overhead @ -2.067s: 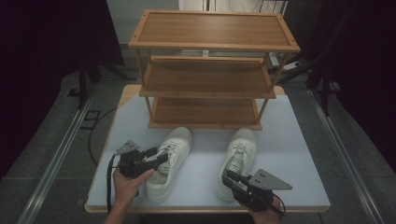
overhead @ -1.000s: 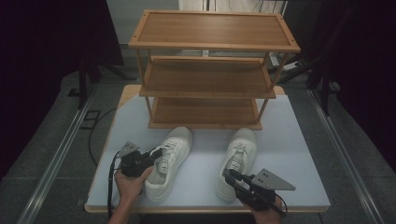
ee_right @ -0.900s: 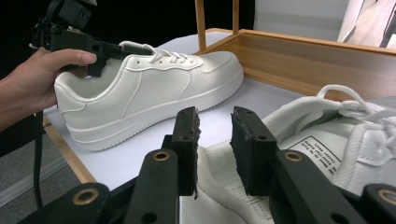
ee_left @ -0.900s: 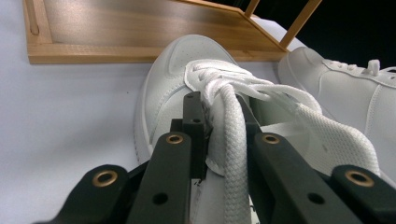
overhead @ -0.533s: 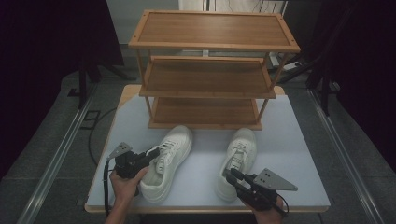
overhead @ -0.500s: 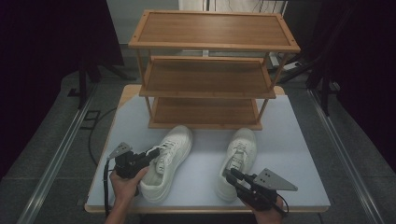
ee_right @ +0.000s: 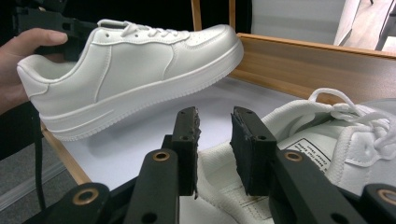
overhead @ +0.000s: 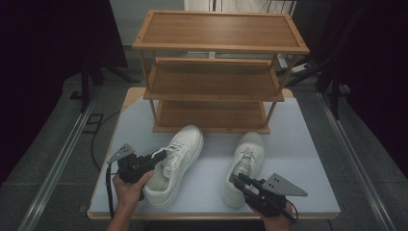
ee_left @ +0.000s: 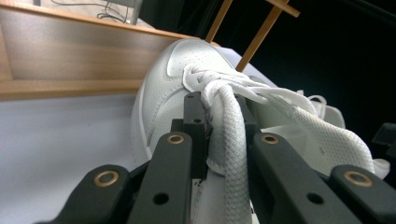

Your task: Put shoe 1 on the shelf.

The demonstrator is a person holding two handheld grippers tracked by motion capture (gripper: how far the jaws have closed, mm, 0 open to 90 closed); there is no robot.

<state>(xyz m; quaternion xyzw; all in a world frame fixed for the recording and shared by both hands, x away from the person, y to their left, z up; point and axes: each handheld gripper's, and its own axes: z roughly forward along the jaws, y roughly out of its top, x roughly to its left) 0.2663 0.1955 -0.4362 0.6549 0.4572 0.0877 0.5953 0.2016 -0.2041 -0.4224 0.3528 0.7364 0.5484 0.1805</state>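
Farthest back, at twelve o'clock on the counter (overhead: 308, 144), stood the three-tier wooden shoe rack (overhead: 219, 72), its bottom shelf just beyond the toes of two white sneakers. The counter itself was pale grey-white with a wooden edge. The left sneaker (overhead: 174, 163) lay toward seven o'clock from the rack, toe pointing to about one o'clock; in the right gripper view its heel end was lifted off the counter while a hand (ee_right: 23, 65) backed it. The right sneaker (overhead: 245, 166) sat at about five o'clock from the rack, flat on the counter, toe toward twelve o'clock. The left tongs (overhead: 161, 156) were clamped on the left sneaker's tongue and laces, the thick white lace running up between the black jaws in the left gripper view. The right tongs (overhead: 239, 179) hung just over the right sneaker's heel opening, jaws apart with a gap between the pads (ee_right: 187, 135), gripping nothing.
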